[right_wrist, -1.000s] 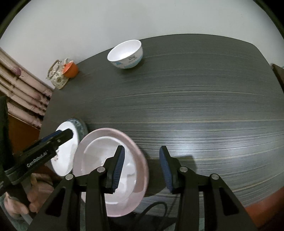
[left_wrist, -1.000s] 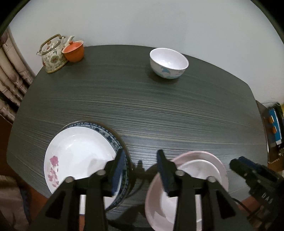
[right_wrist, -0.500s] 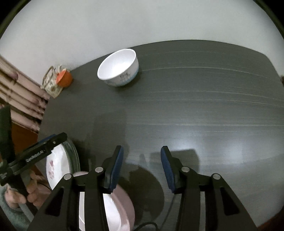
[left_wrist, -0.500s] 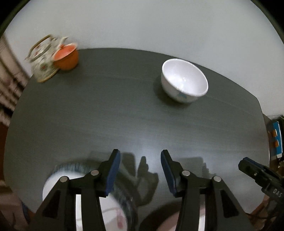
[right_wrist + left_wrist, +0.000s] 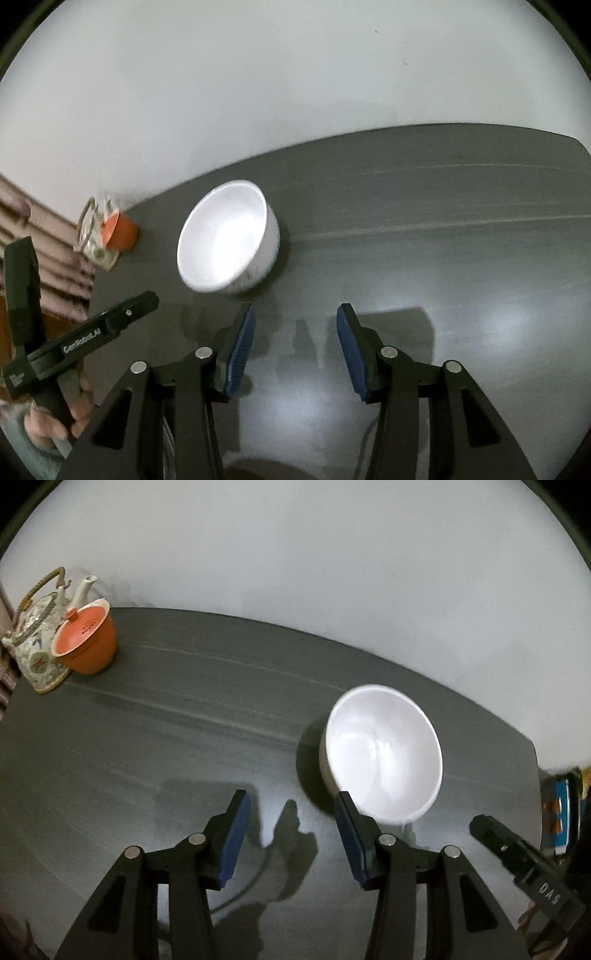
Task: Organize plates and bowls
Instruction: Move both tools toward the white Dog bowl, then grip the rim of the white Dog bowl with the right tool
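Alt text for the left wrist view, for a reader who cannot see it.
The left gripper hangs open and empty over a dark table, with a white bowl just ahead to its right. A patterned teapot and orange lidded cup stand at the far left corner.

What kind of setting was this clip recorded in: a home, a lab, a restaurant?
Most likely a home dining area. A dark wood-grain table against a plain wall holds a white bowl, a floral teapot with a woven handle and an orange lidded cup; curtain folds hang beside the table.
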Action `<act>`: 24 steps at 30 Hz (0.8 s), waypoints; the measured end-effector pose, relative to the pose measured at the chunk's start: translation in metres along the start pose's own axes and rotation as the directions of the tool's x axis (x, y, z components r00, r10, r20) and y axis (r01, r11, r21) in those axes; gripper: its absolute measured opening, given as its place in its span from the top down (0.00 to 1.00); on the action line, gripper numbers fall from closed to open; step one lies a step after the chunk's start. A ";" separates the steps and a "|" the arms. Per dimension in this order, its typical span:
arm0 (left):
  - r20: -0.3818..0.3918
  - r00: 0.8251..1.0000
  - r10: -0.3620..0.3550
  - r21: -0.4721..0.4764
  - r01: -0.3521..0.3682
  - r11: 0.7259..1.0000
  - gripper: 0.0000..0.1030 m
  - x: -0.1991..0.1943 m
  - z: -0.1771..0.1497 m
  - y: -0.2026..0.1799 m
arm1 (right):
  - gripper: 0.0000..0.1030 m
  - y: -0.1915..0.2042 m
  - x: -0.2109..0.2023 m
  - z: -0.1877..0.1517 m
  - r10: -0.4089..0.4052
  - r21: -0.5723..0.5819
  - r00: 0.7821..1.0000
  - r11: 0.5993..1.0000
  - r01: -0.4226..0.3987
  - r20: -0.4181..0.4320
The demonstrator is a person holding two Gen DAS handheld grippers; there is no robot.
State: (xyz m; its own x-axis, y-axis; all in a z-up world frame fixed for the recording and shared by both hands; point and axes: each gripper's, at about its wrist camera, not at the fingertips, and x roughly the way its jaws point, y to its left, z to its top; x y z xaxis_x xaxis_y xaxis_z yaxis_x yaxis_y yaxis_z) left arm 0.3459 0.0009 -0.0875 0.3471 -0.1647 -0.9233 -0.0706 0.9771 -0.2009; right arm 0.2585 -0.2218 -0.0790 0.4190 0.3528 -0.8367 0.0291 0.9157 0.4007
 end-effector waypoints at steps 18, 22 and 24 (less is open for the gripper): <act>-0.093 0.995 0.031 0.015 -0.030 0.999 0.53 0.055 0.017 -0.019 | 0.57 0.033 0.092 0.043 -0.061 -0.038 0.993 0.998 0.058 -0.101; -0.077 0.995 0.069 0.027 -0.067 0.997 0.55 0.055 0.015 -0.023 | 0.57 0.039 0.093 0.043 -0.086 -0.072 0.993 0.994 0.080 -0.084; -0.080 0.995 0.064 0.018 -0.063 0.998 0.56 0.058 0.015 -0.023 | 0.59 0.040 0.096 0.043 -0.084 -0.066 0.993 0.995 0.078 -0.088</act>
State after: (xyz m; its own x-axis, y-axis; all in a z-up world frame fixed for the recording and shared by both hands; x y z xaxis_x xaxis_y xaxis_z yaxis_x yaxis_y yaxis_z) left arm 0.3818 -0.0285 -0.1310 0.2660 -0.1122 -0.9574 -0.0750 0.9878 -0.1366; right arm 0.3390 -0.1595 -0.1270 0.3336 0.2901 -0.8969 0.0016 0.9513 0.3083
